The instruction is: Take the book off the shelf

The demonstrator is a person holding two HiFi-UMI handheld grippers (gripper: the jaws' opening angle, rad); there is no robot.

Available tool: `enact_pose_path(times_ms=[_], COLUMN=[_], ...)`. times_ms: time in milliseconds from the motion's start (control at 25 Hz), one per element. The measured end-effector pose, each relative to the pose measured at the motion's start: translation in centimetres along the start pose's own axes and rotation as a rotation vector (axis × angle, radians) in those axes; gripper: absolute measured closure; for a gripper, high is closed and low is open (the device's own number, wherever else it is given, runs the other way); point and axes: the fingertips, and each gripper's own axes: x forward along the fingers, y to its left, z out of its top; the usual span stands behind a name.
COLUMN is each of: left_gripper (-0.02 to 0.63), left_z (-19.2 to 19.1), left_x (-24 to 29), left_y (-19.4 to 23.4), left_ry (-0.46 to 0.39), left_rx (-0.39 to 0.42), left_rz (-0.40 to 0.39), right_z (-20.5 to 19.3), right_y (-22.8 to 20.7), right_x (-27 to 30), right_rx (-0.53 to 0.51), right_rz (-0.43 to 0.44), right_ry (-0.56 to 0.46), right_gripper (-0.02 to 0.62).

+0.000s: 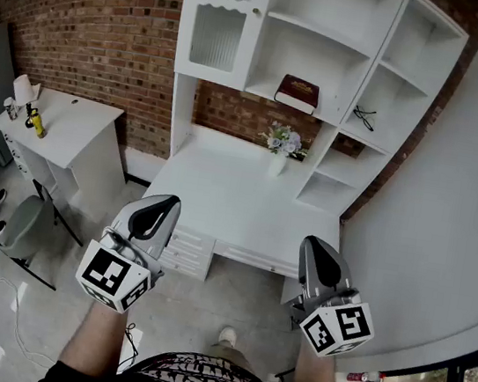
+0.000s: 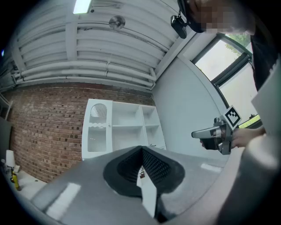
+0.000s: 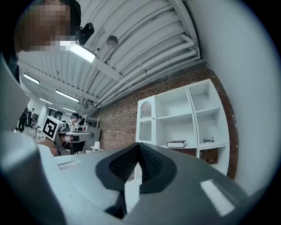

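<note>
A: Where's the book (image 1: 297, 93)?
B: I see it flat on the shelf (image 1: 263, 89), toward the right end.
A: Fingers (image 3: 151, 161)?
B: Left gripper (image 1: 164, 204) and right gripper (image 1: 314, 244) both clenched, empty, well apart from it.

Book (image 1: 297, 93): dark maroon cover, gold mark on top.
Shelf (image 1: 328, 12): white all over.
Wall (image 1: 95, 22): red-brown brick pattern.
Your left gripper (image 1: 162, 206): grey, black-and-white square markers.
Your right gripper (image 1: 315, 244): the same grey and markers.

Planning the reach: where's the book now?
Head view, upper centre: the book lies flat on an open shelf of the white hutch, above the flower vase and left of the eyeglasses in the neighbouring compartment.
</note>
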Motion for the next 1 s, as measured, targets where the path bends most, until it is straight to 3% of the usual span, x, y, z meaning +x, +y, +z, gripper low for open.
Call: enact_pose_path(times_ms=[200,480,1000], left_gripper=[0.606,0.606,0.606], left_z=[0.0,-3.3,-5.9], left_x=[-0.3,1.7,11.2], left_y=[0.8,1.5,3.8], left_ry=[0.014,0.042,0.078], left_rx=[-0.002,-0.020,-0.007], left_rz=[0.008,0.001,-0.040], right_z=[0.4,-0.6,-2.0], right_y=[0.7,-1.4,-9.1], right_x=[-0.1,1.2,7.7], right_rx=[0.015,0.041,0.108], right_rz=[0.011,0.000,0.000], right_ry=[-0.018,-0.008,-0.016], right_gripper=[0.574,0.572,0.574])
